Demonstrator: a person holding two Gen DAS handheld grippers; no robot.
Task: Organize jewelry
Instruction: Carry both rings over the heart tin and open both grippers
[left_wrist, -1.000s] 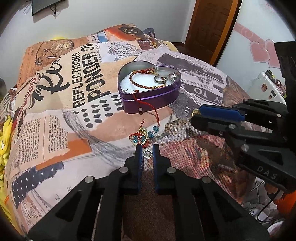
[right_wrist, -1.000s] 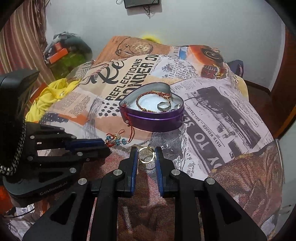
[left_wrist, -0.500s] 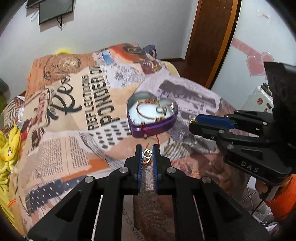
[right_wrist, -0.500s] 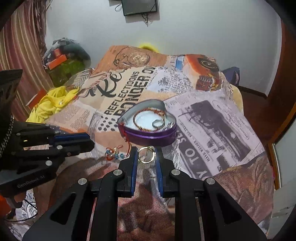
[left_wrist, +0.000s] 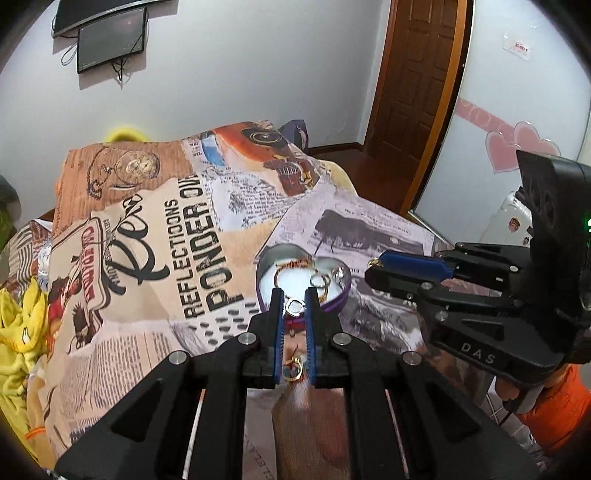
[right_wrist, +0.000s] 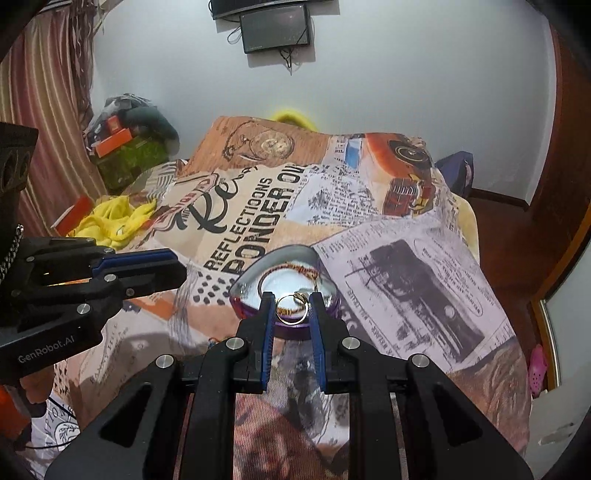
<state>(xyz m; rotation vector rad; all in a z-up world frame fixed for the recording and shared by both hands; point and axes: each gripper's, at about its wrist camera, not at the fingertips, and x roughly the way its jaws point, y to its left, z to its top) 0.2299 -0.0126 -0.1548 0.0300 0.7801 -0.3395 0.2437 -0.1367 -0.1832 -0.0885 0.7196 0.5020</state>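
A purple heart-shaped tin (left_wrist: 341, 303) (right_wrist: 242, 295) lies open on the bed, holding a red-gold bracelet (left_wrist: 291, 264) and rings. My left gripper (left_wrist: 294, 295) is shut on a small silver heart-shaped ring (left_wrist: 294, 306), held high above the bed in front of the tin. My right gripper (right_wrist: 291, 300) is shut on a gold ring (right_wrist: 291, 308), also lifted, over the tin's near side. A beaded charm piece (left_wrist: 293, 369) lies on the bed below, seen between the left fingers. Each gripper shows in the other's view, the right one (left_wrist: 373, 267) and the left one (right_wrist: 173, 264).
The bed wears a newspaper-print cover (left_wrist: 192, 236). Yellow cloth (right_wrist: 110, 218) lies at the bed's left edge beside a pile of bags (right_wrist: 129, 147). A wooden door (left_wrist: 417, 92) and a monitor on the wall (right_wrist: 275, 27) are behind.
Both grippers have risen well above the bed, each carrying its ring. The tin now looks smaller and farther below. The charm piece stays on the bed.
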